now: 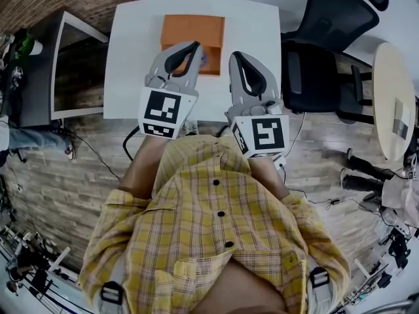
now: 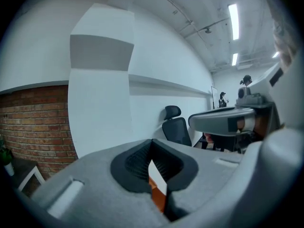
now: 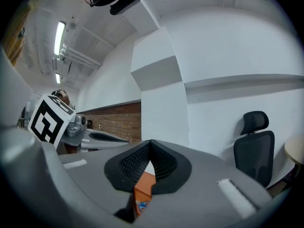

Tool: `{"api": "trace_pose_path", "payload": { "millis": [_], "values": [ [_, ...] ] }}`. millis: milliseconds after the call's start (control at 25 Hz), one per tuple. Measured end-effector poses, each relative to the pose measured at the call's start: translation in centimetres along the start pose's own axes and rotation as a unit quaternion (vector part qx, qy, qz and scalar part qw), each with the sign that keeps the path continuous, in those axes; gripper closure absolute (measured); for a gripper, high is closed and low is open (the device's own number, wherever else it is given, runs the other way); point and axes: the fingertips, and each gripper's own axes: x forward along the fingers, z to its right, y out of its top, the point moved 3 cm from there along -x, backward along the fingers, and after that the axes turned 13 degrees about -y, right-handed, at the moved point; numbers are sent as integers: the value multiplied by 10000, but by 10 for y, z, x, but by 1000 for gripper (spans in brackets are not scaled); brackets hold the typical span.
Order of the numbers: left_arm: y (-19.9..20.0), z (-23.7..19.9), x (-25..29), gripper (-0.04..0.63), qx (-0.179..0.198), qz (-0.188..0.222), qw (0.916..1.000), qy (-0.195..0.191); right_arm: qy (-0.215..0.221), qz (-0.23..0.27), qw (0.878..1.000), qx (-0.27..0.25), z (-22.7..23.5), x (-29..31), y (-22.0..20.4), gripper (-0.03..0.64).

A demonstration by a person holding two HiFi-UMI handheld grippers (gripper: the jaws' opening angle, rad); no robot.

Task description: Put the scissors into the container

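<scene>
An orange container [image 1: 193, 30] sits at the middle of the white table [image 1: 131, 57], towards its far side. Just past my left gripper [image 1: 195, 44] a small blue bit [image 1: 204, 59] shows at the container's near right corner. It may be the scissors, but most of it is hidden. My right gripper [image 1: 234, 55] hangs over the table to the right of the container. Both grippers are shut with nothing between the pads. The container [image 2: 158, 196] shows through the left gripper [image 2: 151, 141]. Through the right gripper [image 3: 150, 141] I see the container [image 3: 144, 186] with a blue mark [image 3: 141, 206].
A black office chair [image 1: 327, 51] stands right of the table, and a round pale table [image 1: 393, 100] further right. A dark desk with a white frame [image 1: 72, 64] is on the left by a brick wall. Cables lie on the wooden floor [image 1: 78, 175].
</scene>
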Motion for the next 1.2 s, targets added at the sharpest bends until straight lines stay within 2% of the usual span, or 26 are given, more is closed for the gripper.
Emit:
{"api": "trace_pose_path", "payload": {
  "millis": [600,1200],
  "values": [
    [9,2,-26,591,-378,670,9950,633,183,33,9998,100,-10,7,4,611],
    [15,8,-44,591,-389,894,9920,807,246,35,9997,-26,-22,7,8,611]
  ]
}}
